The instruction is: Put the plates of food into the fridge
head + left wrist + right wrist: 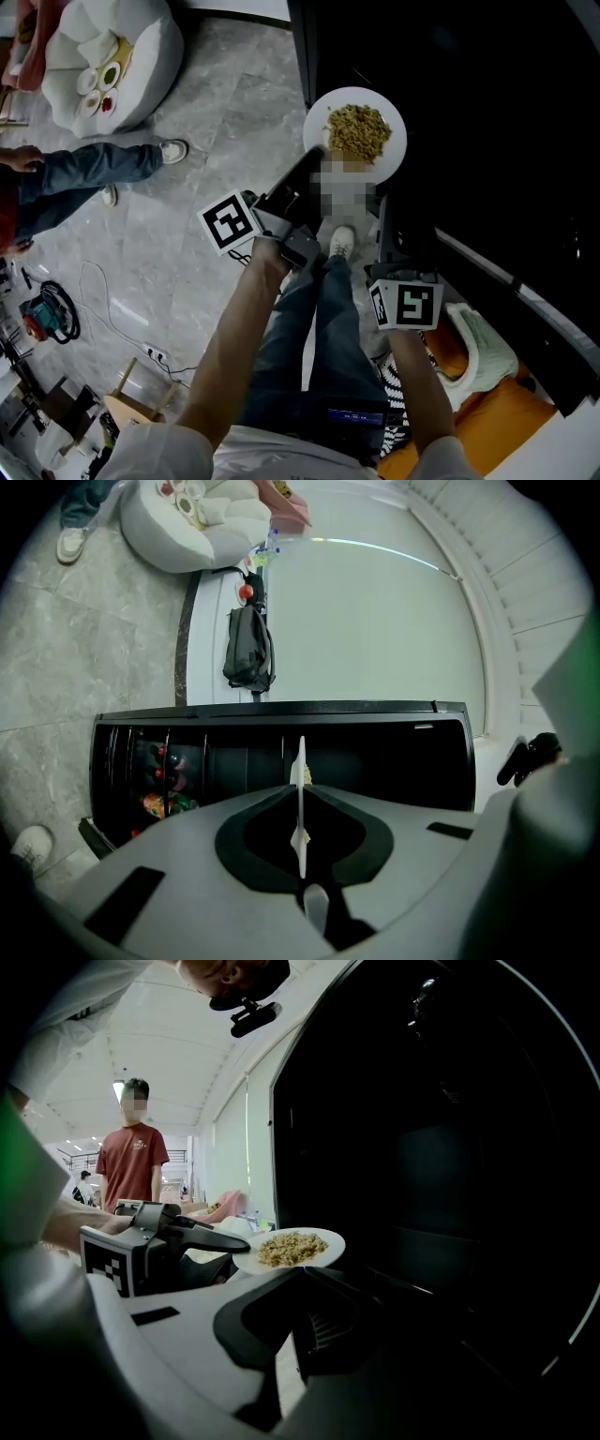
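Note:
A white plate (356, 131) of yellowish fried food hangs in front of the black fridge (487, 141). My left gripper (314, 159) is shut on the plate's near rim. In the left gripper view the plate (300, 789) shows edge-on, pinched between the jaws, with the fridge's dark front (375, 757) behind it. My right gripper (386, 211) is at the fridge door's edge (382, 202). In the right gripper view the dark door (422, 1194) fills the right side and its edge lies between the jaws of the right gripper (323, 1326). The plate (291, 1249) floats to their left.
Bottles and packets (155, 780) show inside the fridge at left. A seated person's legs (84, 173) and a white beanbag (108, 56) lie on the marble floor to the left. A person in a red shirt (131, 1162) stands behind. Orange cushions (487, 403) sit lower right.

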Demonstrator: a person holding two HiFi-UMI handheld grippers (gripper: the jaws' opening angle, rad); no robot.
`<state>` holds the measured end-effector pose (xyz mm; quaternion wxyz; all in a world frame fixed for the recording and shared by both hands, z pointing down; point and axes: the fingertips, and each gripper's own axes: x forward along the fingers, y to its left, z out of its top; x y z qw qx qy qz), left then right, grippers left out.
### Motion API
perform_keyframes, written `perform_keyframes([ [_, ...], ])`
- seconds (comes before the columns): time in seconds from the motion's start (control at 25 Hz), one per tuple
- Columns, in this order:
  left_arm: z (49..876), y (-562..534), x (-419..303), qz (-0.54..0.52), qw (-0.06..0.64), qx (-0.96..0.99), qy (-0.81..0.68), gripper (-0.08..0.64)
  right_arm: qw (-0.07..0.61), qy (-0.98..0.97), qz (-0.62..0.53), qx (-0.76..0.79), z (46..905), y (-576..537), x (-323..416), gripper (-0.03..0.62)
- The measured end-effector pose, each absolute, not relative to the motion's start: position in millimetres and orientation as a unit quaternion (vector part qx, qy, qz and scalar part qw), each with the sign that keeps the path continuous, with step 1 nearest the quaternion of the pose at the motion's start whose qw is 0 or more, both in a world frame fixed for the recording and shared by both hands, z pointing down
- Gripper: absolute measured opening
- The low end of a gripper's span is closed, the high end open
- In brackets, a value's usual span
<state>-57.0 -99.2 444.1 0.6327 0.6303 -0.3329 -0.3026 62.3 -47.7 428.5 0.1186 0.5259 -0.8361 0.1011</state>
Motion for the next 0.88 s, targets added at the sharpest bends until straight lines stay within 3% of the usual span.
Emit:
perform_keyframes([
  [0.64,448,-100,-56,-0.29,0.643,0.628,-0.329,0.02,0.091,-0.816,0.102,0.561,419,-55,56,0.008],
  [0.88,449,-131,-21,-0.285,0.644,0.627,-0.332,0.02,0.093,-0.811,0.112,0.567,426,-76,81,0.008],
])
